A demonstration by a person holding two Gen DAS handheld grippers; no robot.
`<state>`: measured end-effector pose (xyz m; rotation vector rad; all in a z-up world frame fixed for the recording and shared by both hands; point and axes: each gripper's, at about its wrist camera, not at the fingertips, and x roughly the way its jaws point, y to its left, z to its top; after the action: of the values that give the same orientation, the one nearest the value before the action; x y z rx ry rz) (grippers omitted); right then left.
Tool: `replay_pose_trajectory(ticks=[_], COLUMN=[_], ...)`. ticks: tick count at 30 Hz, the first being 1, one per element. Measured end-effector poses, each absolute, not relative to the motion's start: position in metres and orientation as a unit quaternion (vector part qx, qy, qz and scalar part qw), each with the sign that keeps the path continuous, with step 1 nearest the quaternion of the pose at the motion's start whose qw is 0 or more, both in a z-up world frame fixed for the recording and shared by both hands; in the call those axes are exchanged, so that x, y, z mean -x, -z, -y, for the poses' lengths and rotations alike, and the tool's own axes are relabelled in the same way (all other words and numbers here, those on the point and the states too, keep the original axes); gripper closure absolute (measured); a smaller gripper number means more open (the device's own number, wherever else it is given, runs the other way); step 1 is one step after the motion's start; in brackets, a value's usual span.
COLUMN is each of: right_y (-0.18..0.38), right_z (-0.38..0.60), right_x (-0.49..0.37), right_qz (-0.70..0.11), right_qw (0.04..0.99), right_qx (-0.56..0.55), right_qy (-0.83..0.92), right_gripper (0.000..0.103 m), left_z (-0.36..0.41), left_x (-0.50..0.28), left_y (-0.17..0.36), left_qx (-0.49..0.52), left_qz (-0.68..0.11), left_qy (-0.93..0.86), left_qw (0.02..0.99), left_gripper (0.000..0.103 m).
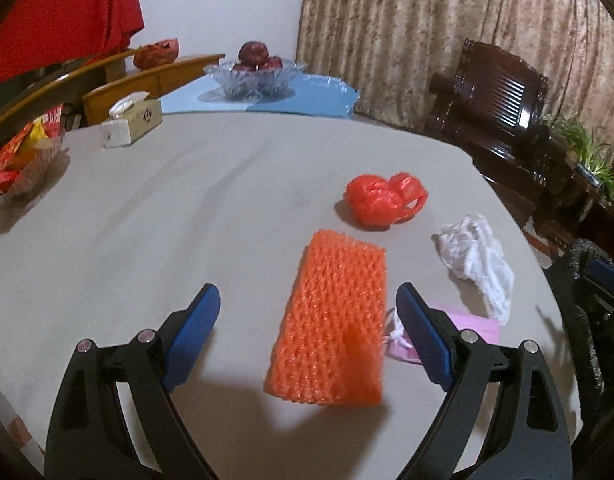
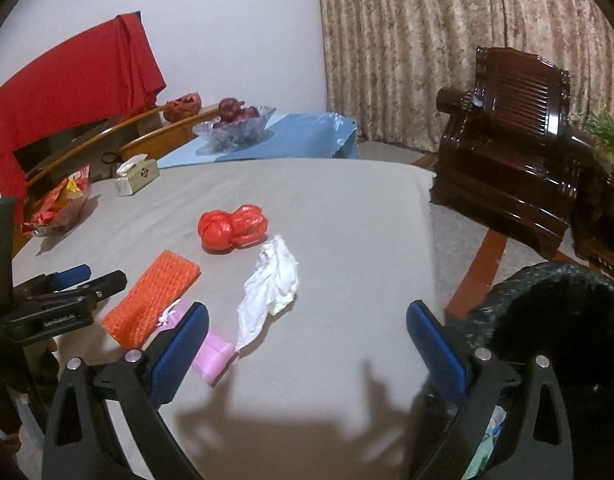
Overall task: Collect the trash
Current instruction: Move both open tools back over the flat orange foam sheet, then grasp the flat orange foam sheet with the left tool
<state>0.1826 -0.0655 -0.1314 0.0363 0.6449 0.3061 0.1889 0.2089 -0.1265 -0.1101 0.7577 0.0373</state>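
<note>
Trash was spread on the grey table (image 2: 347,208), and none of it was held yet. The left gripper (image 1: 307,320) was spread wide, with the orange foam net (image 1: 331,328) lying flat between its blue fingers (image 1: 195,332) and not touched by them. The right gripper (image 2: 307,344) was spread wide too, and only bare table was seen between its fingers.

The step in hand looked like the first pick, with the net as the piece being lined up. For the next move, the left gripper would likely need to be lowered over the net and pressed together on it. The net looked soft and thin, so it might be squashed or slip.

Just beside the net, a pink mask (image 2: 213,354) was tucked partly under it. The white crumpled paper (image 2: 273,284) was near, and the red plastic bag (image 2: 233,228) was farther out. A black bin bag (image 2: 547,320) was seen off the table's right edge, well apart from the net. Open table was left in front of the right gripper. The tissue box (image 1: 133,120), snack bowl (image 1: 21,160) and fruit bowl (image 1: 255,74) were far back.
</note>
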Motion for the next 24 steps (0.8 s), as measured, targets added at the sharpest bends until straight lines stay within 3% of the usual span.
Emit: replay_pose_trajectory(ticks=[10,17,20,22,24], right_y=[0.141,0.148,0.151,0.153,0.155], right_z=[0.056,0.053,0.05,0.047,0.044], right_x=[-0.196,-0.204,-0.209,-0.212,-0.215], right_qz=[-0.326,-0.335,-0.339,-0.342,-0.345], right_qw=[0.933,0.93,0.928,0.927,0.926], right_qx=[-0.009,-0.005,-0.005,-0.004,-0.003], right_qy=[-0.15,-0.152,-0.153,-0.154,-0.154], right_gripper=[0.006,0.006,0.006,0.006,0.006], left_z=[-0.213,-0.211,-0.21,-0.207,-0.202], left_x=[-0.203,-0.208,-0.209,-0.209,-0.209], left_y=[0.152,0.168,0.167,0.166,0.166], left_qx=[0.07,0.082,0.091,0.094,0.095], left_qz=[-0.403,-0.426,-0.424,-0.425,-0.425], left_qy=[-0.02,-0.006,0.009,0.025,0.036], left_qw=[0.913,0.901,0.901,0.9,0.9], left_gripper=[0.017,0.028,0.043,0.062,0.072])
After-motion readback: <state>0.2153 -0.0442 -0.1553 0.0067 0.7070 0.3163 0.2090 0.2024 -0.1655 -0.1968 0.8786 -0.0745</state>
